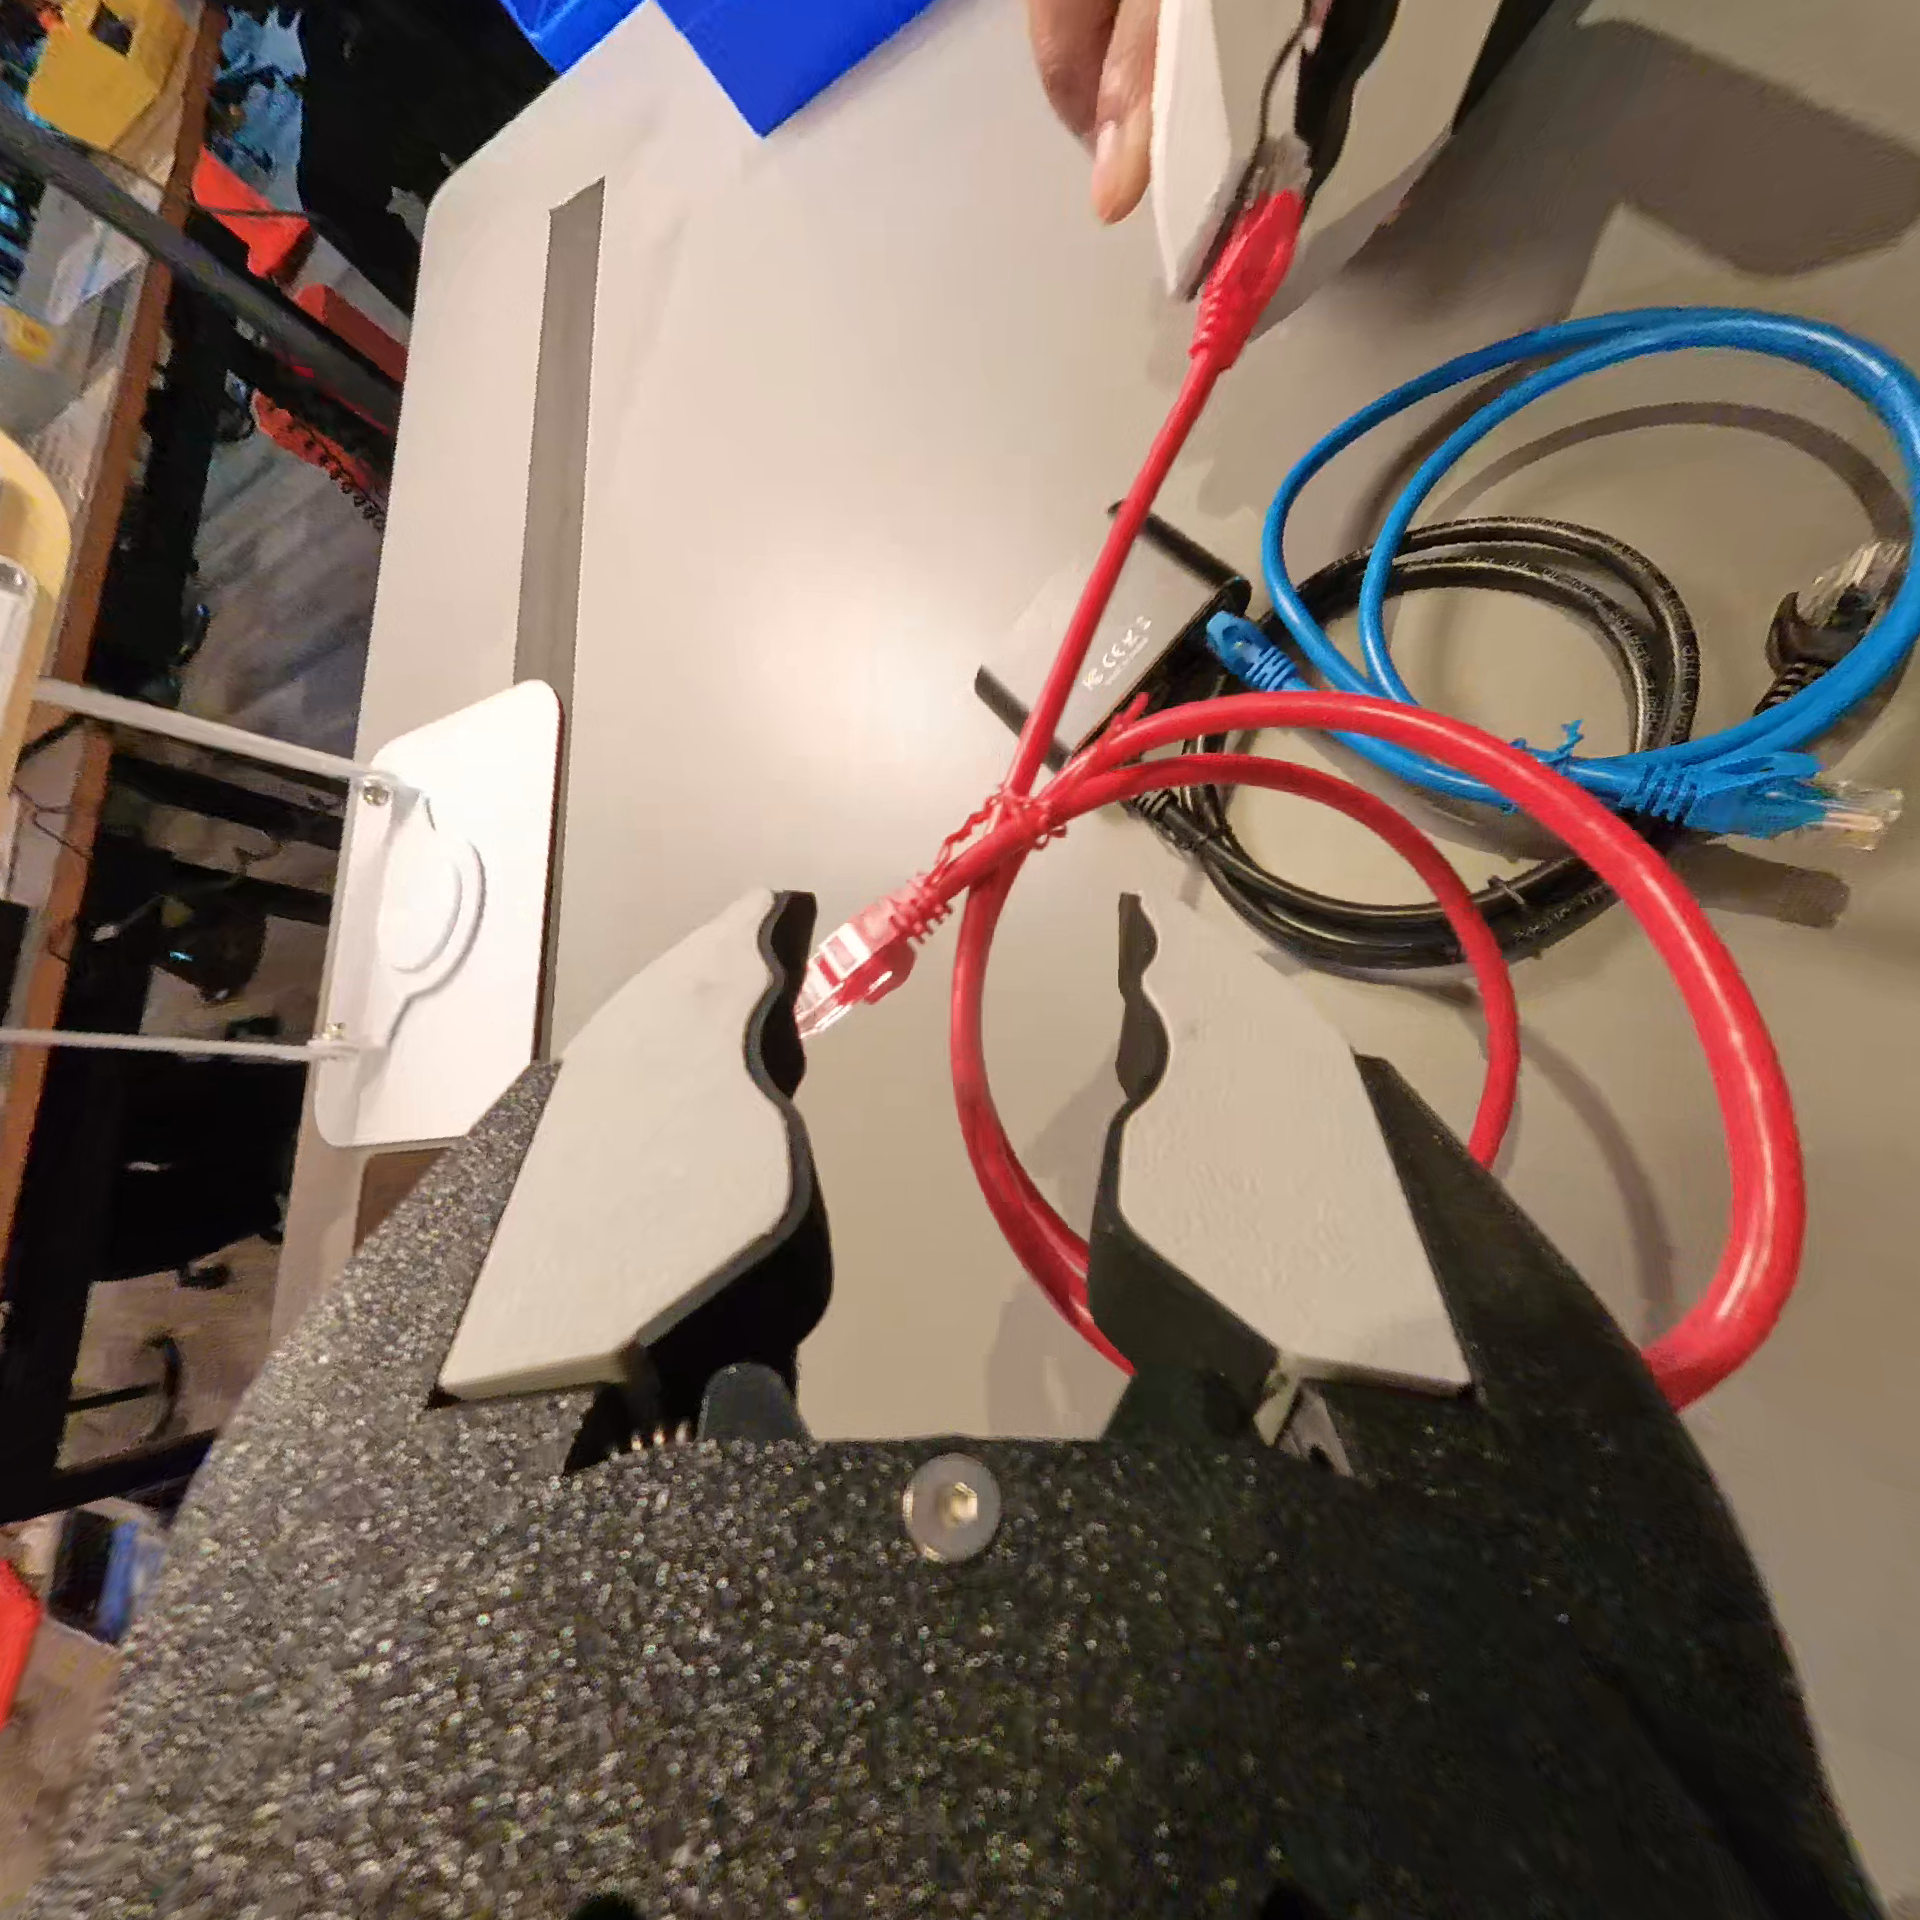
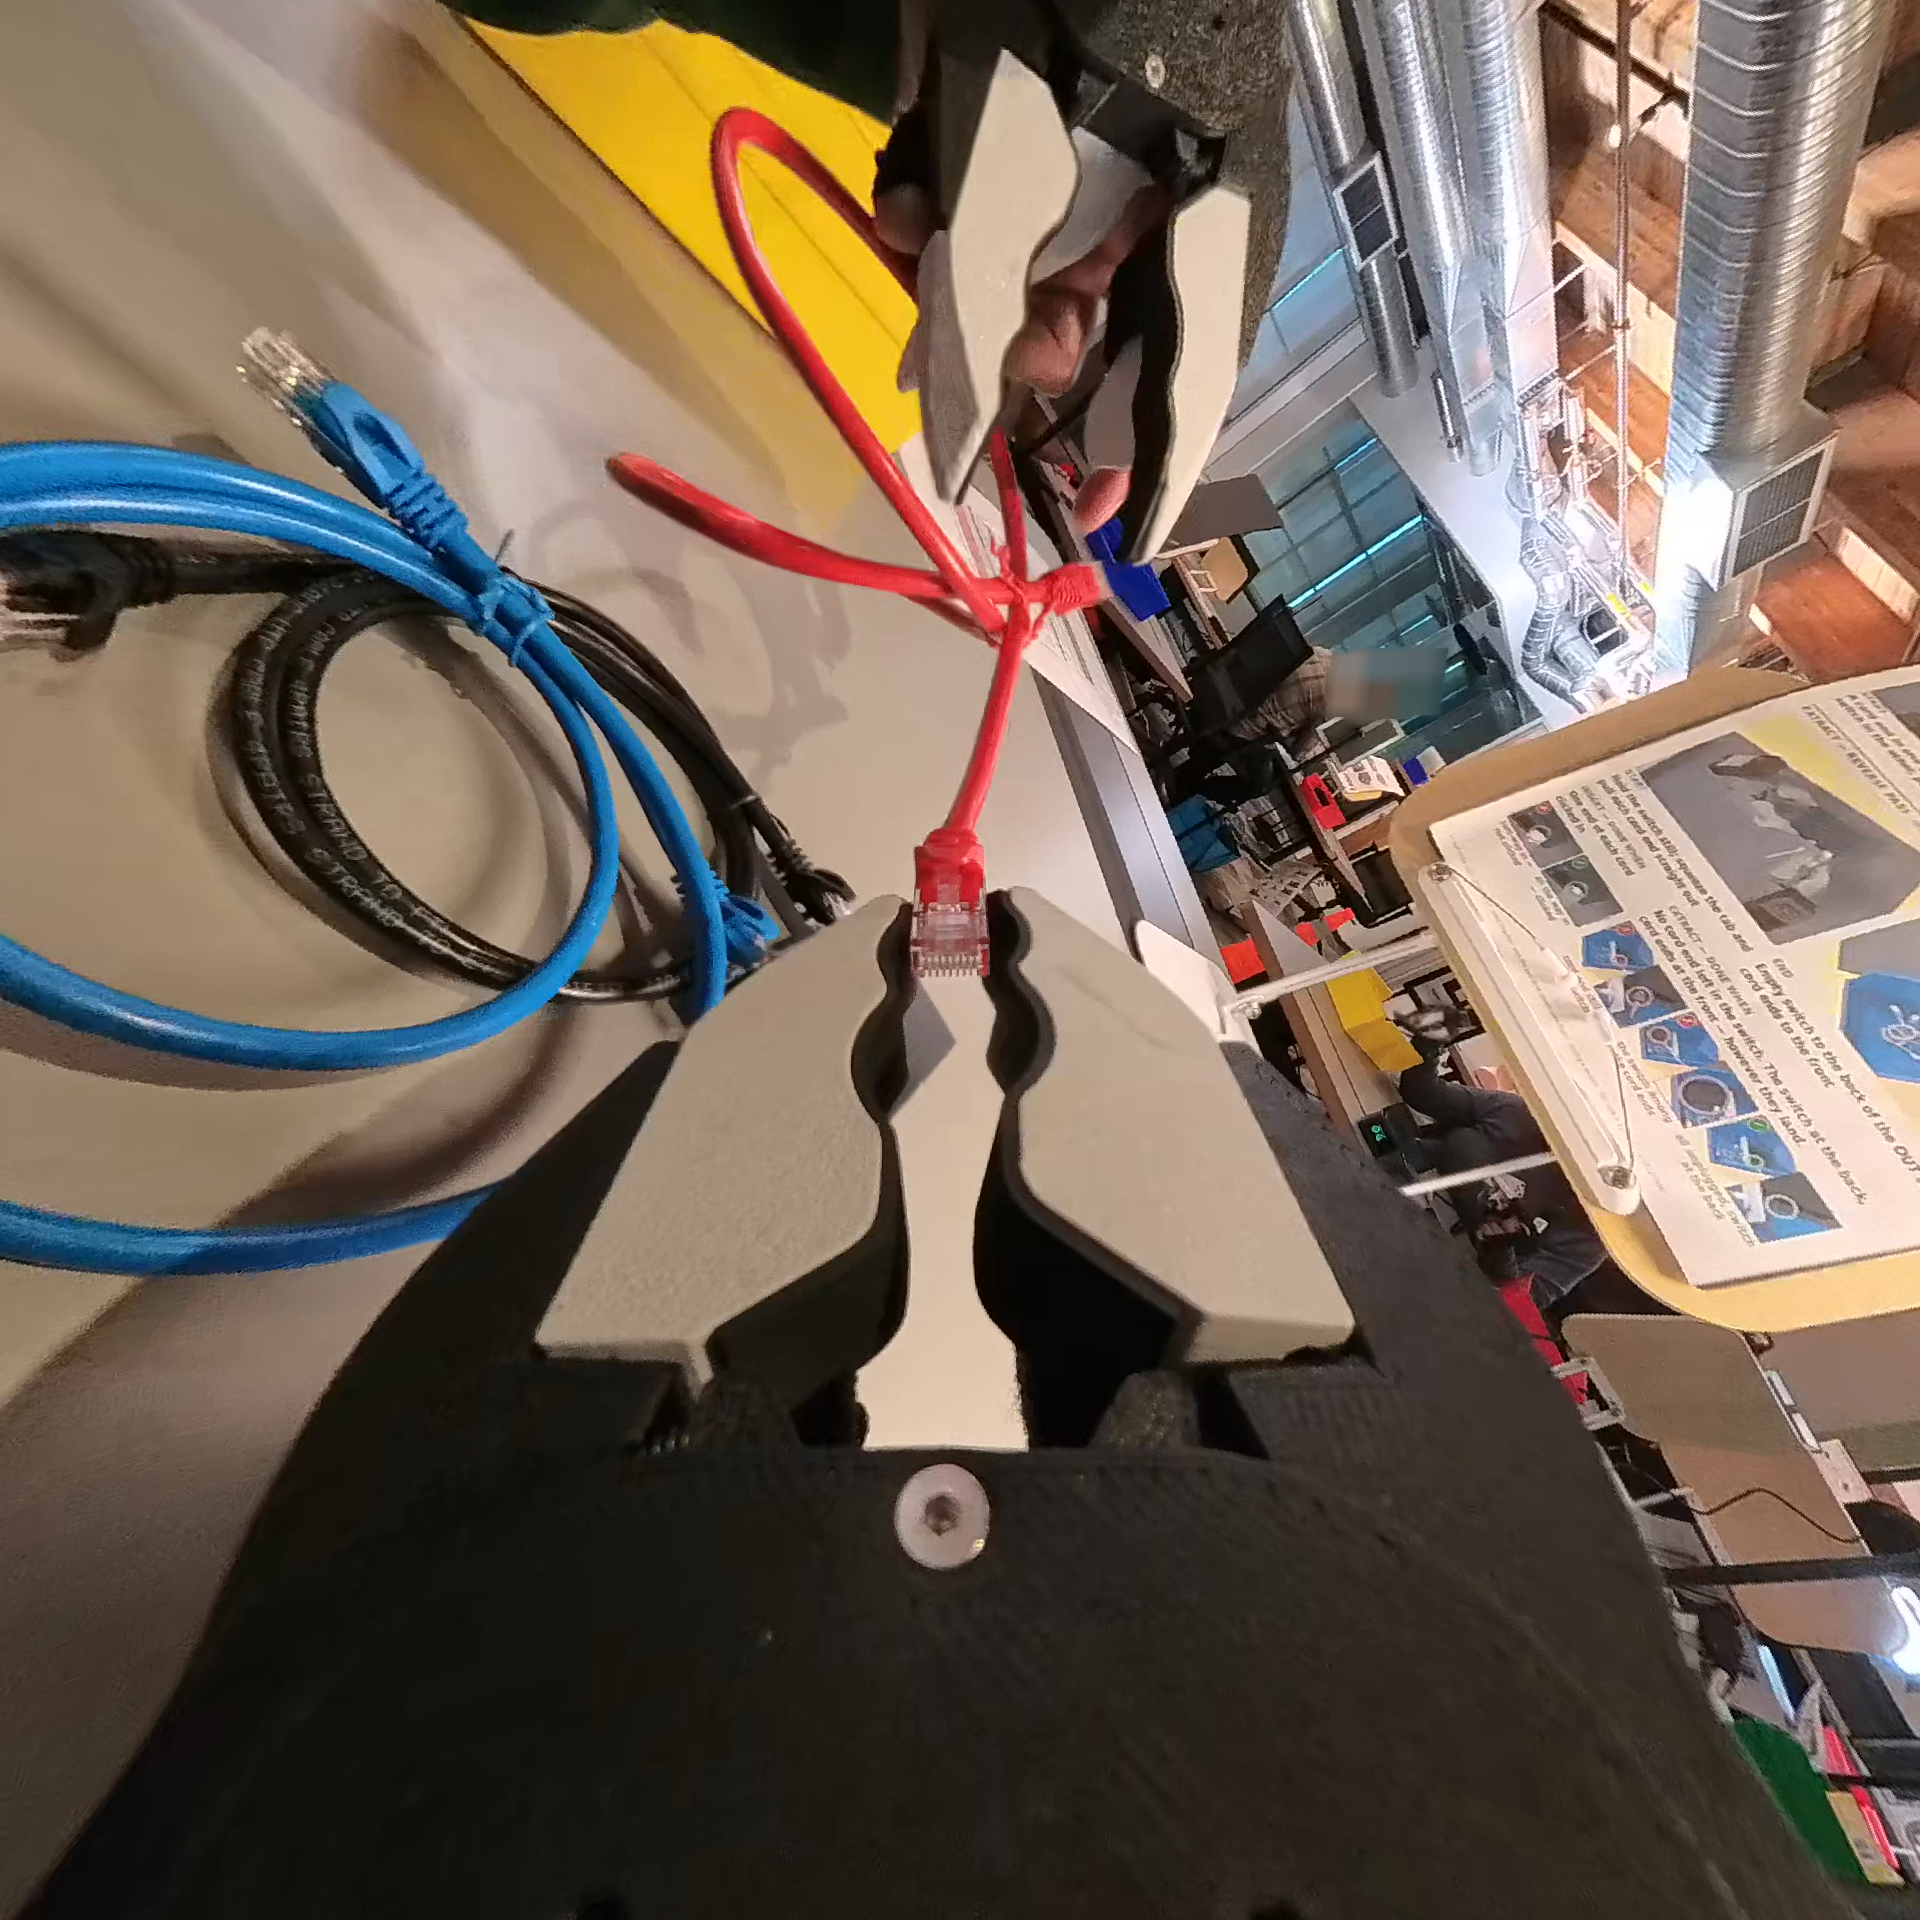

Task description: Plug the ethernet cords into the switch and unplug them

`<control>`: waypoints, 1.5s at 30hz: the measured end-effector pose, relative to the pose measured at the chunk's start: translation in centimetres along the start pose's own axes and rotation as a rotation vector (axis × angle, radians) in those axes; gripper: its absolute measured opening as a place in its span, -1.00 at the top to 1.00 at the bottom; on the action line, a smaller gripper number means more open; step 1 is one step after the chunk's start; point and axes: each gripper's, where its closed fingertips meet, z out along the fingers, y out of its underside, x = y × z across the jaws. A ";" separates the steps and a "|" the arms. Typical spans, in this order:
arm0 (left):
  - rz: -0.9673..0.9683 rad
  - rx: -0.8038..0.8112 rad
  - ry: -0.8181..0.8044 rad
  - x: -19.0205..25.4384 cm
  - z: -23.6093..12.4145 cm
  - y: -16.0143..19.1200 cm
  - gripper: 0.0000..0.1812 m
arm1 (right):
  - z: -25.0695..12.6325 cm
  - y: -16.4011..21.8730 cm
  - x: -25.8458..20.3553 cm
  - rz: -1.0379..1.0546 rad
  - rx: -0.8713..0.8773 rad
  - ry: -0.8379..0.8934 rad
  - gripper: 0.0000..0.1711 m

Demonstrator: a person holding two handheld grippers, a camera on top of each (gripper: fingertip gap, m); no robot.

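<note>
Pinching the clear plug (image 2: 948, 935) of a bundled red ethernet cord (image 2: 985, 748) between the pressed-in fingertips of the right gripper (image 2: 956, 909), lifted off the pale grey tabletop (image 1: 831, 468). Leaves the left gripper (image 1: 961, 914) spread wide and holding nothing, with the cord's free plug (image 1: 847, 961) dangling just beside one fingertip.

Keeps the small flat black switch (image 1: 1101, 634) lying on the table beyond the hanging loop, with one end of a coiled blue ethernet cord (image 1: 1558, 343) at its edge, apparently seated in a port, though not sharp enough to confirm.

Risks, by the look of it, a slip: only the tip of the plug sits in the grip, so a tug from the swinging coil could twist it askew or pull it free. Risks also a snag, since a red twist tie (image 1: 1003, 821) binds the loops and leaves only a short run of cord to reach a port. Could drag the unanchored switch across the table.

Crowds the approach with the blue coil and a coiled black cord (image 1: 1642, 582) overlapping beside the switch. Shows a white stand foot (image 1: 447, 914) at the table edge and a printed instruction sheet (image 2: 1714, 987) off to one side.
</note>
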 end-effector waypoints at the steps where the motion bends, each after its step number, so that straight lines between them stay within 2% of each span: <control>1: -0.021 0.015 0.000 -0.2 -0.3 0.1 0.34 | 0.1 -0.1 -0.2 0.000 0.000 -0.006 0.85; 4: -0.098 0.079 0.004 -0.7 -1.1 0.2 0.34 | 0.3 -0.4 -0.8 -0.013 -0.003 -0.021 0.85; 9: -0.177 0.138 -0.111 -3.4 -0.4 0.8 0.35 | 0.7 -0.5 -1.1 -0.027 -0.021 -0.021 0.85; 12: -0.250 0.250 -0.057 -3.2 0.5 -0.5 0.37 | 0.9 0.2 -1.1 -0.038 -0.052 -0.014 0.85; 17: -0.430 0.398 -0.067 -4.9 0.7 -1.7 0.37 | 0.9 0.5 -1.3 -0.034 -0.055 -0.025 0.85; 24: -0.139 0.165 0.095 0.7 4.7 -3.4 0.37 | 1.4 0.1 -2.0 -0.031 -0.029 -0.048 0.85; 29: 0.141 -0.001 0.210 5.0 7.1 -4.0 0.52 | 1.7 -1.2 -3.1 -0.069 0.020 -0.084 0.86; 31: 0.205 -0.048 0.246 6.3 7.6 -3.9 0.54 | 1.9 -1.8 -3.6 -0.081 0.035 -0.092 0.86; 33: 0.252 -0.070 0.272 7.3 8.0 -3.7 0.66 | 2.1 -2.2 -3.7 -0.086 0.041 -0.089 0.86; 36: 0.318 -0.080 0.229 7.1 8.6 -3.2 0.92 | 2.2 -2.2 -3.7 -0.077 0.040 -0.078 0.86; 40: 0.290 -0.070 0.151 5.3 9.0 -2.8 0.93 | 2.2 -0.6 -2.3 -0.062 -0.033 -0.008 0.87; 45: 0.165 -0.158 -0.035 0.9 8.6 0.8 0.93 | 1.0 0.3 -0.9 0.015 -0.066 0.000 0.88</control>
